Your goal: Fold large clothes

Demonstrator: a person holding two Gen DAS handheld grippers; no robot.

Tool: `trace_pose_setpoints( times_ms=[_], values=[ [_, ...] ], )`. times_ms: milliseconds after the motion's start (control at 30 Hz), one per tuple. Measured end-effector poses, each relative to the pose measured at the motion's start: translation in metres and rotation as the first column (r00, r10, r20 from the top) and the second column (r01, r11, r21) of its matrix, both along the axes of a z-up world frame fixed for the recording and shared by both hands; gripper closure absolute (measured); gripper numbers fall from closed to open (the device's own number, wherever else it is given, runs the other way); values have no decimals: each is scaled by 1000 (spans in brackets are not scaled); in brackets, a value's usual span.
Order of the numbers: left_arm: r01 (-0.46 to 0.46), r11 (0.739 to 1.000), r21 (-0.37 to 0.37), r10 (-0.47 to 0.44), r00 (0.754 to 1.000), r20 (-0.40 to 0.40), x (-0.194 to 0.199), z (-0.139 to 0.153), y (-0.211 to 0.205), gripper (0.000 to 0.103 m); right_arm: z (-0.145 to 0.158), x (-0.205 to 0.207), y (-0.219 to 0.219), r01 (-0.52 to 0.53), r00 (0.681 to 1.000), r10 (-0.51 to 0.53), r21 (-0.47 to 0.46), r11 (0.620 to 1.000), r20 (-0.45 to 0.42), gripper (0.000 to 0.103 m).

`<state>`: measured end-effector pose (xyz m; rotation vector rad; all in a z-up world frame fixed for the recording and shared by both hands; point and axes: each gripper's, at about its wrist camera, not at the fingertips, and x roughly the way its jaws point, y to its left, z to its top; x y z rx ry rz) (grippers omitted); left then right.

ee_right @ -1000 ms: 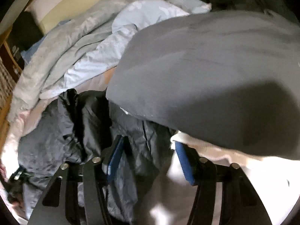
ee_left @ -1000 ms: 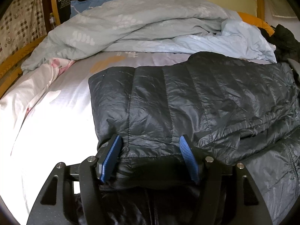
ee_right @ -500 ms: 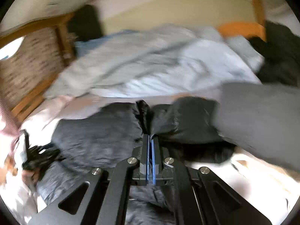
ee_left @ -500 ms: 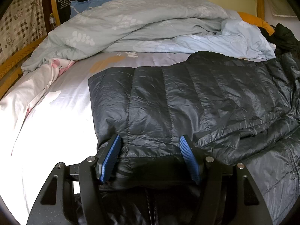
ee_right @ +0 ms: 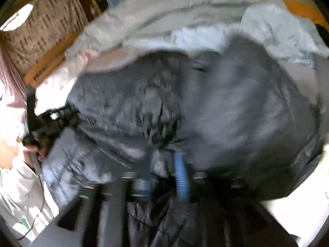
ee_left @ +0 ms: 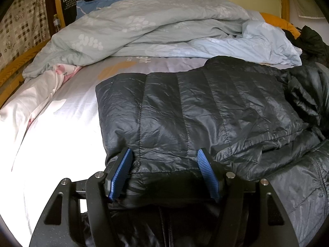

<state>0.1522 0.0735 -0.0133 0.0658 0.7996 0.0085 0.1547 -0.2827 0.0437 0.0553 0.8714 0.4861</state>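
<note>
— Where is the jacket (ee_left: 205, 111)?
— On the bed (ee_left: 61, 123), near edge between the pads of the left gripper (ee_left: 163, 173), jaws fairly wide, folded hem bulging between them.
— And the right gripper (ee_right: 164, 170)?
— Blurred, jaws opening, dark fabric between them.
— Look?
— Black, quilted, shiny, wrinkled.

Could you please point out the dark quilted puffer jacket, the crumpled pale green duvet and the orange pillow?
Dark quilted puffer jacket (ee_left: 205, 111), left wrist view, folded top panel.
Crumpled pale green duvet (ee_left: 144, 24), left wrist view, upper fold.
Orange pillow (ee_left: 277, 21), left wrist view, exposed corner.
</note>
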Motion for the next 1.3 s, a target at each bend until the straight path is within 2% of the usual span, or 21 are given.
trace_pose_setpoints(
  times_ms=[33,133,200,267,333,367,400,433,467,533,567,633,667,767,867,967,1133,1200,1233,1267,1300],
  values=[
    [0,1000,0,0,1000,0,0,0,0,38,13,-4,-11,21,999,-23,33,999,49,27],
    [-2,1000,2,2,1000,-1,0,0,0,38,43,-13,-45,74,988,-90,123,990,129,26],
    [-1,1000,3,1,1000,0,0,0,0,38,58,-16,-76,178,967,-203,161,971,152,26],
    [-1,1000,2,1,1000,0,1,0,0,38,61,-16,-107,300,934,-329,193,934,141,26],
    [-2,1000,2,2,1000,-1,1,0,-1,37,55,-13,-139,452,880,-467,147,880,89,26],
    [-2,1000,3,2,1000,-1,1,0,-1,37,49,-9,-150,516,852,-520,70,854,59,26],
    [-1,1000,2,1,1000,0,1,0,-1,37,42,-7,-156,535,844,-534,1,845,45,27],
    [-2,1000,2,2,1000,-1,1,0,0,37,34,-6,-160,510,860,-509,-46,859,26,30],
    [-2,1000,2,2,1000,-1,1,0,-1,37,30,-7,-165,481,876,-481,-45,876,-2,32],
    [-2,1000,2,2,1000,-2,1,-1,-1,37,18,-5,-175,451,891,-444,80,889,-94,32],
    [-2,1000,3,2,1000,-2,1,-1,-1,37,13,-2,-179,440,897,-422,180,880,-132,32],
    [-1,1000,6,1,1000,-3,1,-1,-1,36,1,6,-181,441,896,-402,266,857,-190,32],
    [0,1000,6,0,1000,-3,1,-2,-1,36,-5,10,-178,457,886,-414,248,854,-208,32],
    [1,1000,0,-1,1000,-4,0,-2,0,35,-27,23,-156,471,865,-454,31,882,-215,32],
    [0,1000,0,0,1000,-9,1,-3,0,35,-43,30,-146,440,867,-425,0,898,-260,32],
    [2,1000,3,-2,1000,-10,1,-3,-2,34,-44,39,-137,422,883,-411,-1,907,-228,33],
    [0,1000,3,0,1000,-11,1,-2,-2,33,-50,60,-130,456,879,-452,-5,890,-150,51],
    [0,1000,2,0,1000,-11,2,-2,-2,33,-54,61,-128,500,860,-500,-27,865,-100,71],
    [0,1000,3,0,1000,-12,2,-3,-2,33,-54,60,-128,511,855,-511,-27,859,-87,77],
    [-1,1000,3,1,1000,-13,2,-3,-3,33,-52,59,-128,516,853,-516,-22,856,-77,93],
    [-1,1000,4,1,1000,-14,2,-3,-4,33,-49,57,-127,520,851,-521,-28,854,-66,96]
  ],
)
